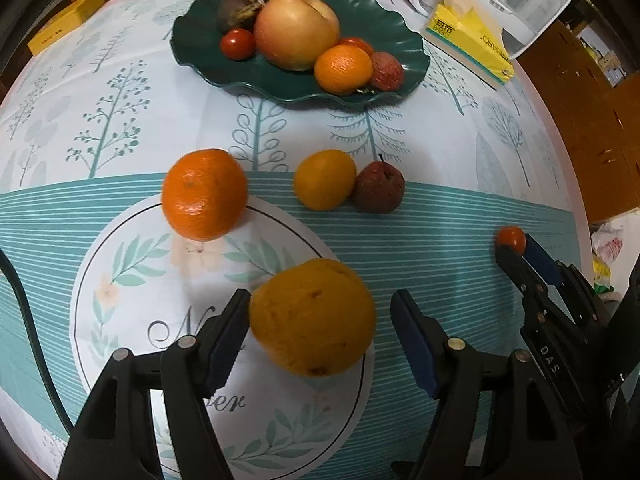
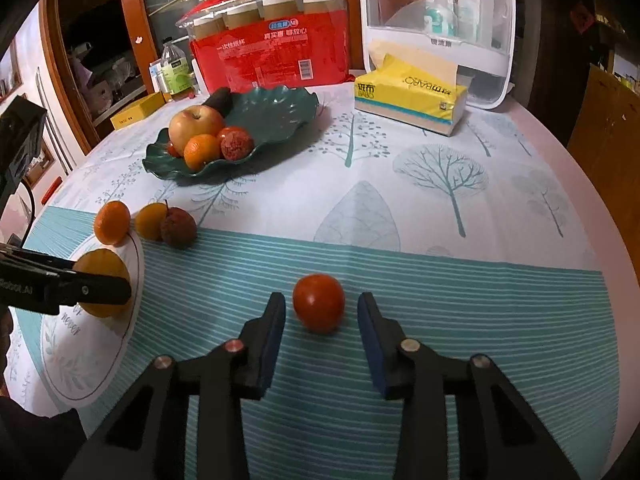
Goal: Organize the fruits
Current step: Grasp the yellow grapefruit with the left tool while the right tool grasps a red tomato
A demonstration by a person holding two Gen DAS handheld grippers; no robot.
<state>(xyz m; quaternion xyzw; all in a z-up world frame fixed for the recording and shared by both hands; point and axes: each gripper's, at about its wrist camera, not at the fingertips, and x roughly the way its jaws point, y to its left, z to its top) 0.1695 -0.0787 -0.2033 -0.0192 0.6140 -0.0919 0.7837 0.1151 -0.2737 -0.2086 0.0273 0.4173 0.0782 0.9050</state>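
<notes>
A large yellow-orange citrus (image 1: 312, 316) lies on the tablecloth between the fingers of my left gripper (image 1: 320, 300), which is open; a gap shows at the right pad. My right gripper (image 2: 321, 300) is open around a small red tomato (image 2: 319, 303), with gaps on both sides. Farther back lie a mandarin (image 1: 204, 194), a small yellow citrus (image 1: 324, 179) and a wrinkled dark red fruit (image 1: 378, 192). The dark green wavy plate (image 1: 192, 40) holds an apple (image 1: 296, 28), a mandarin, tomatoes and a dark fruit.
A yellow tissue box (image 2: 412, 96) and a white storage box (image 2: 436, 28) stand at the back right. A red package (image 2: 268, 56) and bottles are behind the plate. A yellow box (image 1: 60, 28) lies at the back left. The round table's edge curves along the right.
</notes>
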